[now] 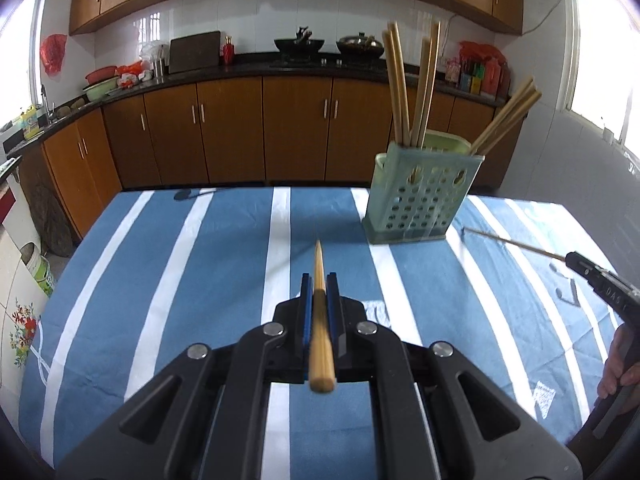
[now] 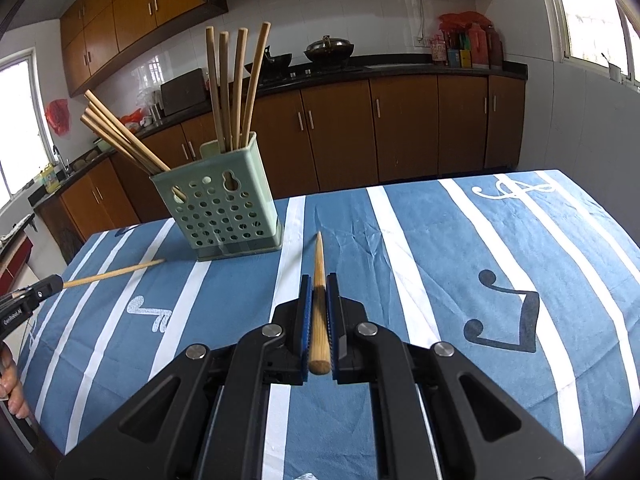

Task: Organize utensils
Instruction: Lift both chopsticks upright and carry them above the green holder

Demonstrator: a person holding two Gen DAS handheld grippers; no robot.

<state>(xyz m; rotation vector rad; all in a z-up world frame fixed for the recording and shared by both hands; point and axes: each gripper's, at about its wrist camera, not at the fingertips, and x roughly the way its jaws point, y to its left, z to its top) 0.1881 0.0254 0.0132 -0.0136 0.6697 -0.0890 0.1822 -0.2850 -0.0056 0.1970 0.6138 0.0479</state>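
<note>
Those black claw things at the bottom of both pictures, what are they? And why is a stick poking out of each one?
They are grippers, simple two-finger pinchers that a person holds, one in each hand. Each carries a small camera looking along its fingers, so one picture comes from the left gripper and the other from the right gripper. You can spot each gripper at the edge of the other's picture.

The sticks are wooden chopsticks. The left gripper is squeezed shut on one chopstick, and the right gripper is shut on another chopstick.

Below them is a table with a blue and white striped cloth. On it stands a green holder with holes, already holding several chopsticks.
</note>
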